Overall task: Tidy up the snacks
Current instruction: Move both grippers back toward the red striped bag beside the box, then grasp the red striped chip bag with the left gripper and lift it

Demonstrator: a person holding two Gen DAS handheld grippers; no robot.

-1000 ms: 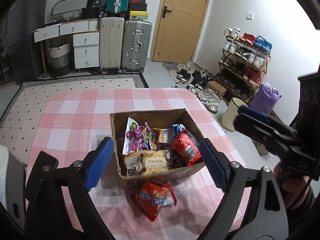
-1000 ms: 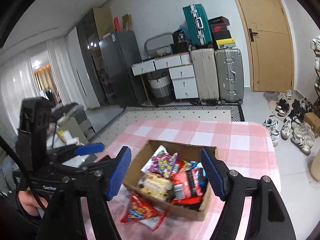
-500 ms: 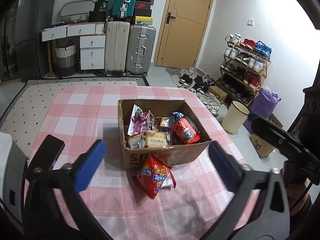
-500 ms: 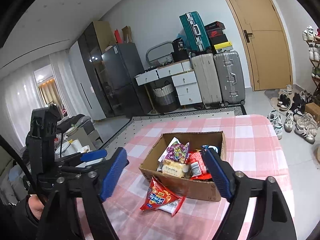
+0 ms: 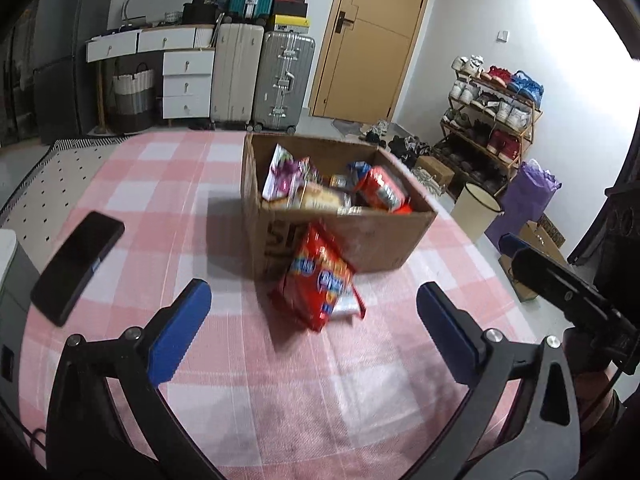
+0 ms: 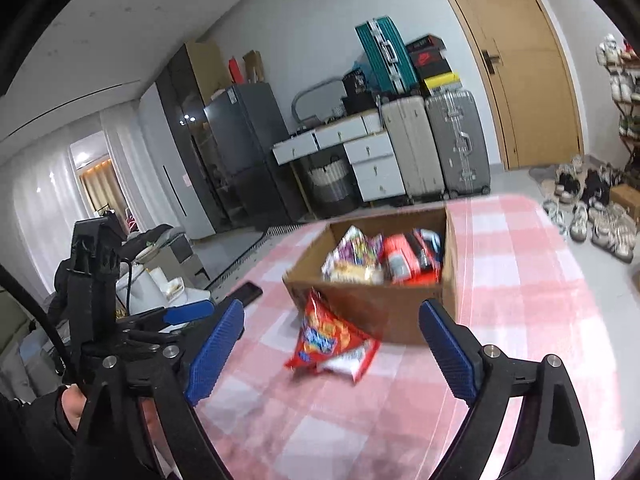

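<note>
Both grippers, left (image 5: 314, 320) and right (image 6: 332, 344), have pulled back, jaws wide and empty; the red snack bag (image 5: 320, 284) remains outside the cardboard box (image 5: 376, 240).

Left wrist view sits low over the near edge of the worktop (image 5: 160, 208), looking forward and a little down between its own blue fingers (image 5: 180, 338), facing the door (image 5: 368, 40) and shoe rack (image 5: 492, 120). Right wrist view rides further right and tilts more level, angled leftward toward the fridge (image 6: 244, 152) and suitcases (image 6: 436, 144). Both share the cardboard box (image 5: 360, 240) and the red snack bag (image 6: 332, 336) against its near wall, close ahead and blurred. Each view catches the other gripper at its edge.
</note>
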